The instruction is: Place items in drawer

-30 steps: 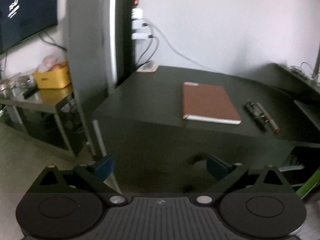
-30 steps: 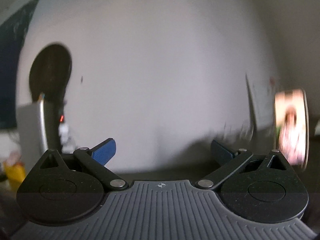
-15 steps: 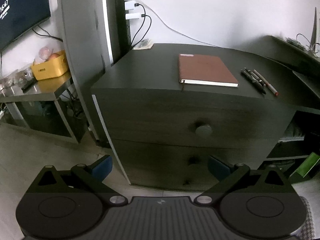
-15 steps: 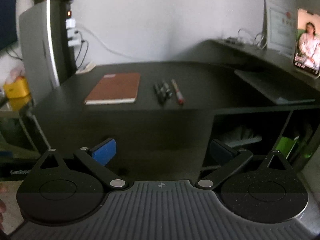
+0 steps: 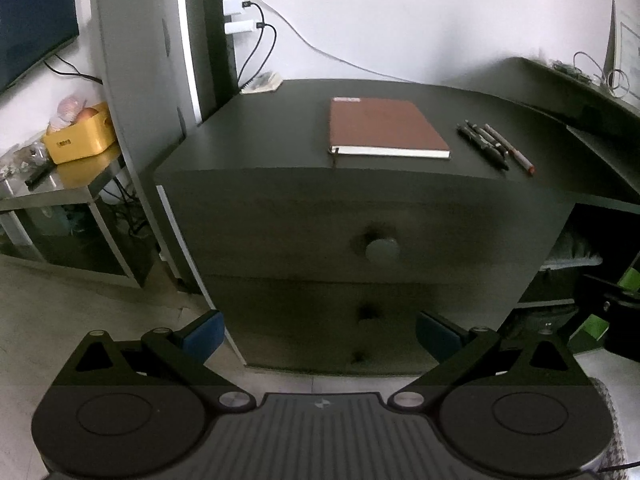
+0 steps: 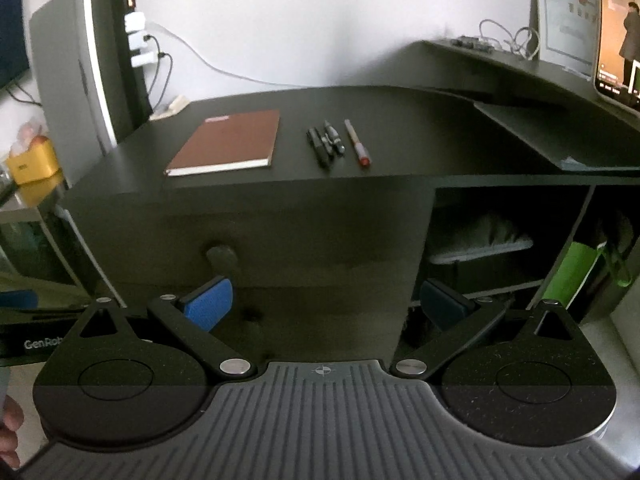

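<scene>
A brown notebook (image 5: 384, 128) lies on top of a dark drawer unit, with several pens (image 5: 494, 142) to its right. The top drawer is shut and has a round knob (image 5: 382, 250). My left gripper (image 5: 318, 334) is open and empty, low in front of the unit, below the knob. My right gripper (image 6: 326, 306) is open and empty, facing the unit's front; the notebook (image 6: 230, 142), the pens (image 6: 338, 142) and the knob (image 6: 222, 258) show above it.
A grey appliance (image 5: 144, 60) stands left of the unit, with plugs and cables behind. A yellow box (image 5: 80, 136) sits on a low metal table at the left. Open shelves (image 6: 500, 248) with a green bottle lie to the right. A phone (image 6: 618, 36) stands on the desk.
Both views have dropped and pulled back from the desk top: the drawer fronts and knob have come into sight. The right view swung down from the wall. Both grippers stay open.
</scene>
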`<state>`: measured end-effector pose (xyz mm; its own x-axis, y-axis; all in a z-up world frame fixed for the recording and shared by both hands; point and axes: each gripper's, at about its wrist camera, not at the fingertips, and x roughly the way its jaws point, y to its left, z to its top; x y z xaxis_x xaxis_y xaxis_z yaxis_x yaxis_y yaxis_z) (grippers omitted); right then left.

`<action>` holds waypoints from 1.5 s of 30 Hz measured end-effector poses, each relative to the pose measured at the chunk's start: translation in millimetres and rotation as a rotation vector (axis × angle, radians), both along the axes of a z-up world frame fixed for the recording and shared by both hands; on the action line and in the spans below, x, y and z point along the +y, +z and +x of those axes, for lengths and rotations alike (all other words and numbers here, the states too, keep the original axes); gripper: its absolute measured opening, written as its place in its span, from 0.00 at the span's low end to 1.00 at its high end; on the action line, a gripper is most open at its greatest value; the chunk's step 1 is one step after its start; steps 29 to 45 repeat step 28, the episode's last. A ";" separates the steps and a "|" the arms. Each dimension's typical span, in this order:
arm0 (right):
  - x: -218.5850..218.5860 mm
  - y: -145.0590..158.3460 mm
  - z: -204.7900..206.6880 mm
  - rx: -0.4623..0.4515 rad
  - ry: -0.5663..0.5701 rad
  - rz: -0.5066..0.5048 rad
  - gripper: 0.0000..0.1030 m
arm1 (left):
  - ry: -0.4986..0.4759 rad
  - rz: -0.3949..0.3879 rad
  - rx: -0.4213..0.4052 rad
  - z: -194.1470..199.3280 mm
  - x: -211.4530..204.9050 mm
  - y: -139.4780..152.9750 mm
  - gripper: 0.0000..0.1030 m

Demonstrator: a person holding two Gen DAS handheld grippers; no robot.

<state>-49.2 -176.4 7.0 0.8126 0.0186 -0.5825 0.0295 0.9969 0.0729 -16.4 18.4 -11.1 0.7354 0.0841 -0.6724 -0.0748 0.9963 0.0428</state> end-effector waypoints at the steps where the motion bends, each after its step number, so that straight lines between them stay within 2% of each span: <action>1: -0.9 -1.4 0.4 0.005 0.001 0.002 1.00 | 0.002 0.004 0.005 0.8 -0.7 -1.3 0.99; 7: -1.3 -7.6 3.7 0.032 0.014 0.001 1.00 | 0.006 0.014 0.025 3.3 -2.5 -6.1 0.99; 15: 0.1 -7.8 1.0 0.040 0.020 -0.012 1.00 | -0.039 0.011 0.040 2.6 -7.4 -9.8 0.99; 45: 7.9 -8.1 -1.1 0.053 0.038 -0.027 1.00 | -0.018 0.004 0.043 3.8 -3.8 -10.8 0.99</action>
